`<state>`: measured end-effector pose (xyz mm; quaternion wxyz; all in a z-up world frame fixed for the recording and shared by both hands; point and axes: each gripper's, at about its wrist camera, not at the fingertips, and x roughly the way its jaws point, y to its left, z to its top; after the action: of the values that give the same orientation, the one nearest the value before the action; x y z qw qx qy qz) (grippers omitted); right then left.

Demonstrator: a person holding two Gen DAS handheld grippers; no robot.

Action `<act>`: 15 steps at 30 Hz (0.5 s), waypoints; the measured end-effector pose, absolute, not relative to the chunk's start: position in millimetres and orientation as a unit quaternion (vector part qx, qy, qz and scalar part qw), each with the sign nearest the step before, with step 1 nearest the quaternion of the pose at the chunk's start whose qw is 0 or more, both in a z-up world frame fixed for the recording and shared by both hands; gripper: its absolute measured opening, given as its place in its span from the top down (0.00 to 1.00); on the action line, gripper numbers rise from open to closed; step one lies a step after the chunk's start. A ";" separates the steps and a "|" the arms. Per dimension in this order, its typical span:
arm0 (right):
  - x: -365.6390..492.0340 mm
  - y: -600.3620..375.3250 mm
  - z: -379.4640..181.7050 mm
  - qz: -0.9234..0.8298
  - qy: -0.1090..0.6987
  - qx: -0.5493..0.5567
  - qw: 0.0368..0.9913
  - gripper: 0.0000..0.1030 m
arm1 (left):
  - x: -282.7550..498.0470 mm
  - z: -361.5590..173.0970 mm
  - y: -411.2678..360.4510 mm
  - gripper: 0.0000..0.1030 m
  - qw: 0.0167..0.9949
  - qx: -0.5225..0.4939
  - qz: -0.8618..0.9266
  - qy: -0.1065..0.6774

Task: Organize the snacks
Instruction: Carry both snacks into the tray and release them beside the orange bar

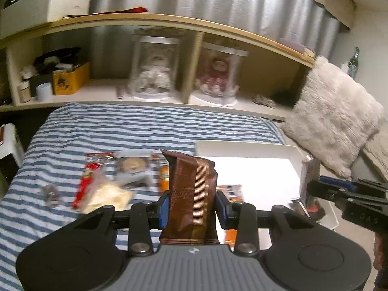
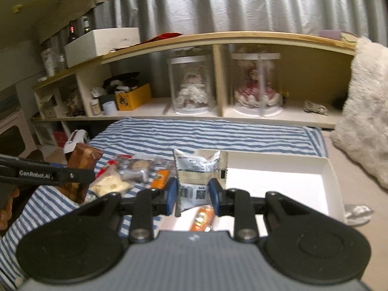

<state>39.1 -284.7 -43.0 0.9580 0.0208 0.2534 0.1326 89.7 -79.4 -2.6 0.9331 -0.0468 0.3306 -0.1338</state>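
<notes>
The left gripper held a brown wrapper upright between its blue pads, the jaws clamped on its sides. The right gripper gripped a silver packet with a barcode label, its jaws pressed narrowly against the lower part of the packet. In the left wrist view the right gripper showed at the right edge with the packet seen edge-on.

Both grippers were above a bed with a blue and white striped sheet. A white tray lay on the bed, ahead and to the right of both grippers, its floor mostly bare. An orange snack lay at its near edge, just below the right gripper.

Left of the tray, loose snacks lay on the sheet: a red pack, a pale bag, a clear pack with a round biscuit, and another orange pack.

Behind the bed stood a wooden shelf holding two dolls in clear cases and a yellow box. A fluffy white pillow leaned at the right.
</notes>
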 end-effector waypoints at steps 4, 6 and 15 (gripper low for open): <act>31.0 -307.6 -47.5 0.117 0.261 0.025 0.958 0.67 | 91.5 -4.6 -105.4 0.61 0.931 -0.038 -0.147 0.332; 27.6 -319.3 -50.2 0.110 0.265 0.030 0.958 0.67 | 92.3 -7.8 -119.6 0.61 0.929 -0.030 -0.155 0.335; 24.2 -365.3 -61.1 0.086 0.282 0.059 0.954 0.67 | 109.4 -26.8 -170.2 0.61 0.912 -0.033 -0.187 0.362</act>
<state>24.2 -365.3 -61.1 0.9539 0.0591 0.2815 0.0859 109.4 -170.2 -26.8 0.9124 -0.0332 0.3624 -0.1873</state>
